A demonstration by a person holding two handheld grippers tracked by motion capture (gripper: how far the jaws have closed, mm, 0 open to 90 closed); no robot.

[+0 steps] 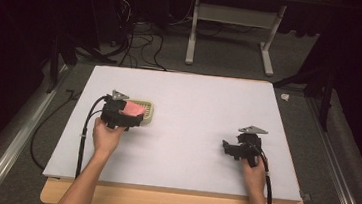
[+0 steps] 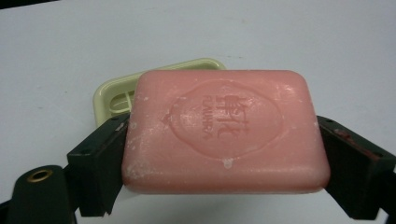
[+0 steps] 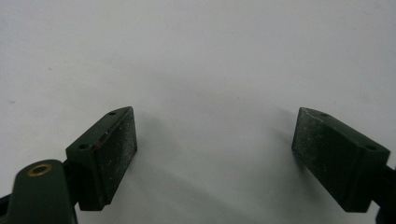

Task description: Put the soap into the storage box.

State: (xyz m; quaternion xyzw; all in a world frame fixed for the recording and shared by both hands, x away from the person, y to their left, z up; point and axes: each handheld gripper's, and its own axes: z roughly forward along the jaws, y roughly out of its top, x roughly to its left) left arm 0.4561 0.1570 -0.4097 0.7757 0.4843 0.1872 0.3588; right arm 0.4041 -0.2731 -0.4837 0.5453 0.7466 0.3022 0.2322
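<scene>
The left tongs (image 2: 224, 154) are clamped on a pink bar of soap (image 2: 225, 130), one black jaw pressed to each short end, so the bar spans the whole gap and lies flat with its embossed oval stamp facing up. White flecks show on its surface and along its near edge. Just beyond the soap, partly hidden behind its far left corner, sits a pale yellow-green soap dish (image 2: 116, 95) with slots in its floor; whether the bar touches the dish or hangs just above it cannot be told. In the high view the left tongs (image 1: 135, 117) point toward that dish (image 1: 147, 110), with the soap (image 1: 133, 109) at their tips and the left hand (image 1: 106, 136) gripping from behind. Well apart, across the white worktop (image 1: 191, 133), the right hand (image 1: 254, 170) holds the right tongs (image 1: 228, 148) low over the bare surface. The right tongs (image 3: 215, 154) are spread wide with nothing between the jaws, only plain white worktop (image 3: 210, 70) ahead of them, and their pads look dusty.
</scene>
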